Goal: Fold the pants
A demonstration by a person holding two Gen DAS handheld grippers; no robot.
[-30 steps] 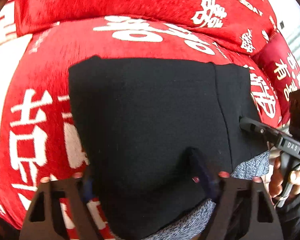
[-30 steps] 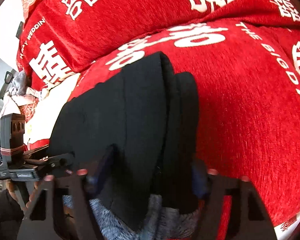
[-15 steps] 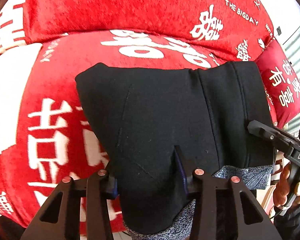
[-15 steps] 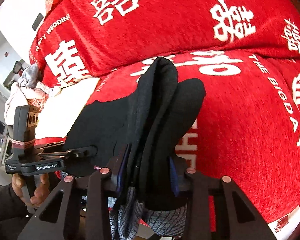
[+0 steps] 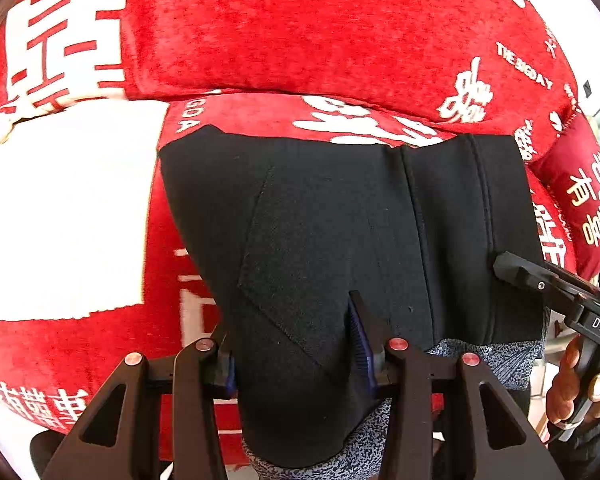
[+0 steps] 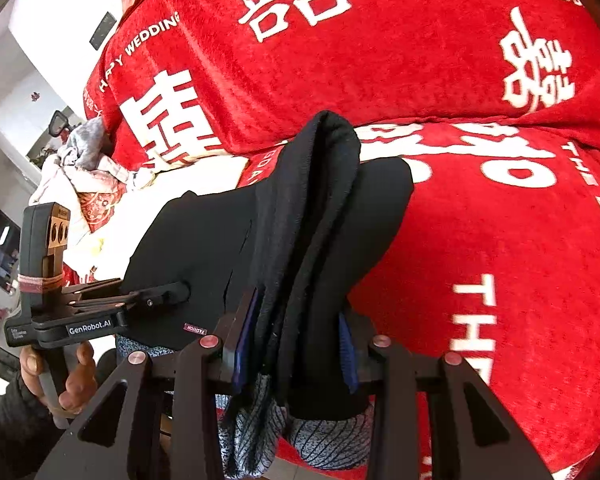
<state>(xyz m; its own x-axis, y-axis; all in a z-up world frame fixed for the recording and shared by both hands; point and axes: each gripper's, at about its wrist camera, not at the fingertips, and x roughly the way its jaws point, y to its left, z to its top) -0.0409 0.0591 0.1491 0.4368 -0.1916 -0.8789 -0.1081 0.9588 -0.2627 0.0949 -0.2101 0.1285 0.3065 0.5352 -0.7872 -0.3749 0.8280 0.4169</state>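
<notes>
The black pants (image 5: pixel 340 232), folded into a thick stack with a grey knit lining (image 5: pixel 488 356) showing at the near edge, are held up over the red sofa seat. My left gripper (image 5: pixel 296 344) is shut on the near edge at the stack's left part. My right gripper (image 6: pixel 296 340) is shut on the bunched layers (image 6: pixel 316 216) at the other end. In the left wrist view the right gripper (image 5: pixel 516 272) shows at the right, pinching the pants. In the right wrist view the left gripper (image 6: pixel 172 294) shows at the left on the cloth.
A red sofa cover with white characters (image 5: pixel 300 40) spans the seat and backrest. A white patch (image 5: pixel 60 208) lies on the seat at the left. A pile of clothes (image 6: pixel 84 168) sits far left. A red cushion (image 5: pixel 580 200) stands at the right.
Both grippers closed onto the near edge of the folded pants and lifted the stack off the seat, toward the sofa's left part.
</notes>
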